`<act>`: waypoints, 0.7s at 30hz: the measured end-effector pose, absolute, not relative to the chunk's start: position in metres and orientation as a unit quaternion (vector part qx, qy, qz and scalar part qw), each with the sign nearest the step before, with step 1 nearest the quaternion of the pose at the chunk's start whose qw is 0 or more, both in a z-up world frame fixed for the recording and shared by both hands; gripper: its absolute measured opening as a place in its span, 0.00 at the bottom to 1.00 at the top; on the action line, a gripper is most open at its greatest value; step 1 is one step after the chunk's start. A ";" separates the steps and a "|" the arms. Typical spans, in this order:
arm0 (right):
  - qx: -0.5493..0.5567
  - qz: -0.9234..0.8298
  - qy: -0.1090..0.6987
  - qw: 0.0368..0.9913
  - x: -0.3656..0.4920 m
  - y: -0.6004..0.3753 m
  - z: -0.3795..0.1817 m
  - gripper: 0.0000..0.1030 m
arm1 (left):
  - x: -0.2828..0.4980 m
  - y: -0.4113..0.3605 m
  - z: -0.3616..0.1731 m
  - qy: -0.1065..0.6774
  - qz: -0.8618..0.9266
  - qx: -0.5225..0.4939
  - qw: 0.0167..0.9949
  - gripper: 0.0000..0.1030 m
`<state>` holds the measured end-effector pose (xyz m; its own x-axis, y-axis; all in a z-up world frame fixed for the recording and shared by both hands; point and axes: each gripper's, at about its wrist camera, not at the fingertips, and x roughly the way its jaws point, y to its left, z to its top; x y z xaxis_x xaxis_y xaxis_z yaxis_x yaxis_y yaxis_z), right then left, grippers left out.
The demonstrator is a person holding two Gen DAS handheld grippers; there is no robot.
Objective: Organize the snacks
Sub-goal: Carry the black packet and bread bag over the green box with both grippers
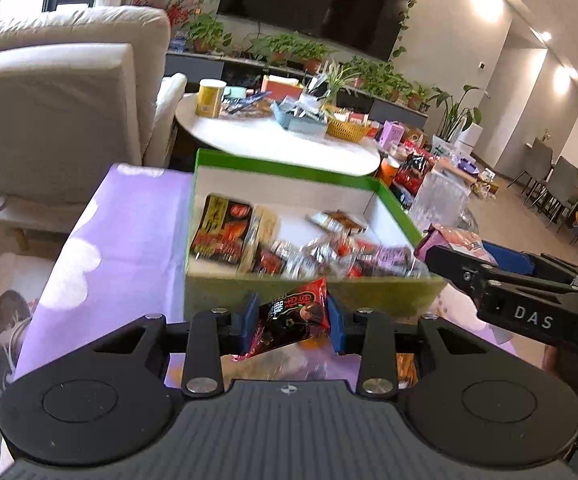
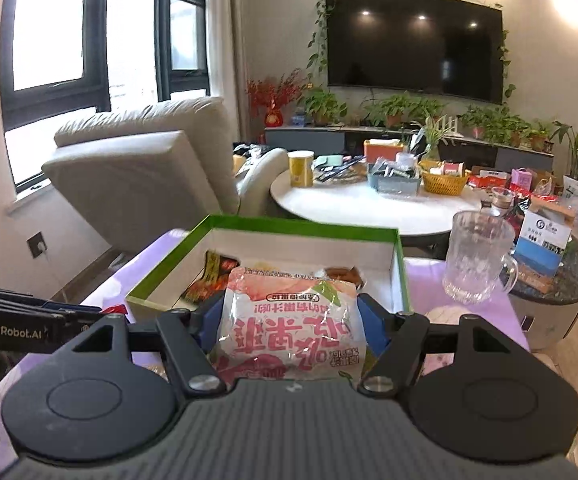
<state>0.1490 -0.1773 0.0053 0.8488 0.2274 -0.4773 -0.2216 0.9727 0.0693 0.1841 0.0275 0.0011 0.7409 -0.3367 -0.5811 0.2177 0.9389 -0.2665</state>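
Observation:
A green-rimmed box [image 1: 281, 169] with a white inside stands on a purple-clothed table and holds several snack packets [image 1: 225, 232]. My left gripper [image 1: 293, 320] is shut on a small red and black snack packet [image 1: 289, 318], just short of the box's near wall. In the right wrist view my right gripper [image 2: 291, 316] is shut on a pink and white peach snack bag [image 2: 289, 324], held over the near edge of the green box [image 2: 249, 224]. The right gripper [image 1: 441, 252] shows at the right of the left wrist view with the pink bag [image 1: 455, 240].
A clear glass mug [image 2: 477, 264] stands on the purple cloth right of the box. Behind is a round white table [image 2: 373, 204] crowded with a yellow can [image 2: 301, 168], a basket and packets. A beige armchair [image 2: 145, 176] stands at left, a dark round side table [image 2: 569, 276] at right.

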 end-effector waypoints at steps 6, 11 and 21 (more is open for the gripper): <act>0.012 0.102 0.242 0.965 0.172 -0.183 0.012 0.58 | 0.216 0.024 0.018 0.307 -0.147 -0.091 0.936 0.32; 0.017 0.097 0.239 0.966 0.193 -0.184 0.011 0.58 | 0.246 0.020 0.022 0.303 -0.140 -0.089 0.938 0.32; 0.028 0.094 0.273 0.957 0.228 -0.181 -0.014 0.58 | 0.284 0.006 -0.009 0.333 -0.131 -0.081 0.930 0.32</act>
